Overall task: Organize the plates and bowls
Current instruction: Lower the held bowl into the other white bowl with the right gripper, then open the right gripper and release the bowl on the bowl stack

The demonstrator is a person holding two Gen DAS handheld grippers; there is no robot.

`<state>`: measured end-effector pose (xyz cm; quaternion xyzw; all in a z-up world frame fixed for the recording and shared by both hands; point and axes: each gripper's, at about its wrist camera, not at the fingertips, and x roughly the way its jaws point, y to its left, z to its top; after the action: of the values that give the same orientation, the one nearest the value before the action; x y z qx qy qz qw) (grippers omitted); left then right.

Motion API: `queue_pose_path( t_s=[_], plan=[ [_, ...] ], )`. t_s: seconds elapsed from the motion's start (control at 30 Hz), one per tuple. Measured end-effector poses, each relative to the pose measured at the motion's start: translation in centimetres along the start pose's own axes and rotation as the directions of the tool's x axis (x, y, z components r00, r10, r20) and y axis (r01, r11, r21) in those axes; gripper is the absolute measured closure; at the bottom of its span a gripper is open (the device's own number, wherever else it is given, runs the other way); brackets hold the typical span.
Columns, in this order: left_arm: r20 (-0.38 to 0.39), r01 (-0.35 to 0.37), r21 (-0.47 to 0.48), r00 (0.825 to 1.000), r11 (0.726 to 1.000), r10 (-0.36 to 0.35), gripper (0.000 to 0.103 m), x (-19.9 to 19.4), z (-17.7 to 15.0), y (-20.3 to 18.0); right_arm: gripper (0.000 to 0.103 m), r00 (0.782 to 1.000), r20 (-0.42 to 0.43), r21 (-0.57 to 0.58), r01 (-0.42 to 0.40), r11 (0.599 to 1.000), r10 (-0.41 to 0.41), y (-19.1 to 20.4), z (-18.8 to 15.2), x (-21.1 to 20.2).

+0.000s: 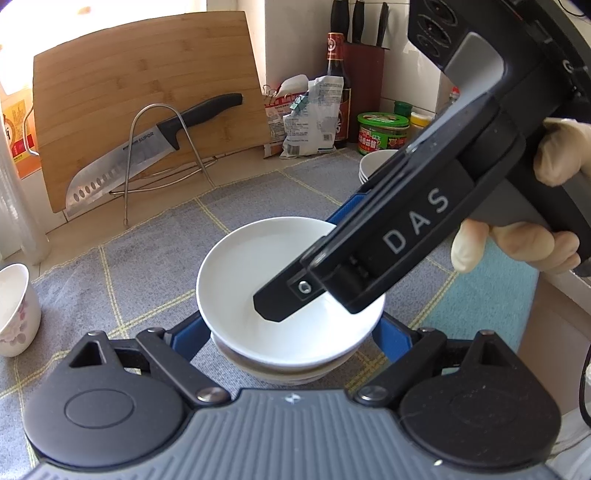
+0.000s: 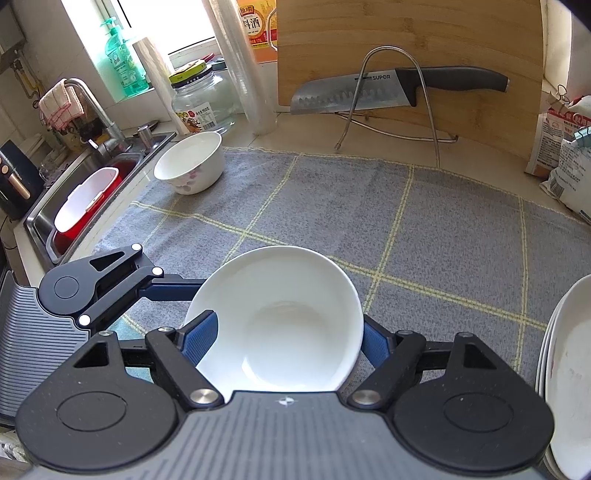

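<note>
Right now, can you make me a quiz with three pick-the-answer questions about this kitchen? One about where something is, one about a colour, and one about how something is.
1. Where is the knife?
A) in the sink
B) on the wire rack in front of the cutting board
C) inside a bowl

2. What colour is the mat?
A) grey with yellow lines
B) red
C) plain green

3. How is the nearest white bowl?
A) upside down
B) full of soup
C) upright and empty

Answers:
1 B, its blade lies across the rack's wire.
2 A, yellow lines cross the grey cloth.
3 C, its bare white inside faces up.
</note>
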<state>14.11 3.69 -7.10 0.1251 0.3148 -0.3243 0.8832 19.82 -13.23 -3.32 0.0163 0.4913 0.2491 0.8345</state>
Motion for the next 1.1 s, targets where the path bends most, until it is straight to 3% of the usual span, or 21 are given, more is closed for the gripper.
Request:
queue_pose_path(
  t_s=[0.63, 1.1],
  plan=[
    [-0.008, 0.006, -0.016, 1.0, 1.0, -0.006, 0.009, 0.6, -0.1, 0.3, 0.017, 1.0, -0.006, -0.004, 0.012, 1.0, -0.012, -0.1, 0.1, 0.2],
    [-0.007, -0.011, 0.021, 1.0, 1.0, 0.011, 0.008, 0.2, -0.2, -0.1, 0.0, 0.999, 0.041, -0.008, 0.019, 1.0, -0.018, -0.2, -0.1, -0.9]
  ],
)
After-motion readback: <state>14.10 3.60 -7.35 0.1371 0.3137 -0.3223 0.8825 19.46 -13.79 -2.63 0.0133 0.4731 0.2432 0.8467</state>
